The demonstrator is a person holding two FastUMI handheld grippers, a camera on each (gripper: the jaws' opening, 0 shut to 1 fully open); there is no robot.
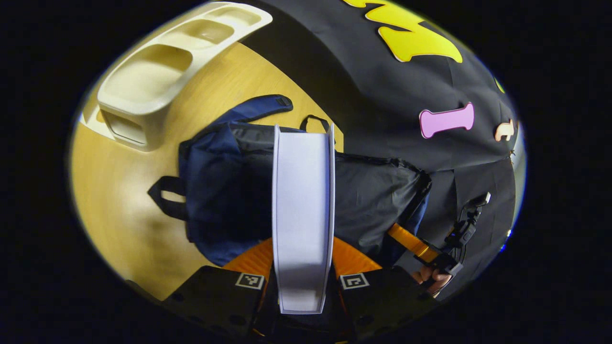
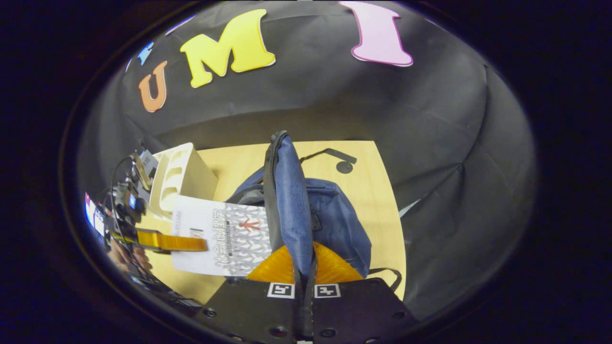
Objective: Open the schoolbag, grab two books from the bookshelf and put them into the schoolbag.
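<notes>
A white book [image 1: 302,200] stands edge-on between my left gripper's [image 1: 302,260] fingers, which are shut on it. It hangs over the mouth of the navy schoolbag [image 1: 220,191], whose grey lining [image 1: 373,196] shows. In the right gripper view the same book [image 2: 224,234], white with a grey patterned cover, sits beside the bag [image 2: 334,220] with the left gripper [image 2: 191,243] pressed on it. My right gripper [image 2: 303,267] is shut on the bag's zippered flap [image 2: 287,191] and holds it raised. That gripper [image 1: 420,248] is also at the bag's right edge in the left gripper view.
A cream bookshelf [image 1: 158,71] stands on the wooden table [image 1: 114,200] beyond the bag; it shows as the cream bookshelf [image 2: 184,177] left of the bag. Bag straps [image 1: 165,198] trail onto the table. A hand [image 1: 432,277] holds the right gripper.
</notes>
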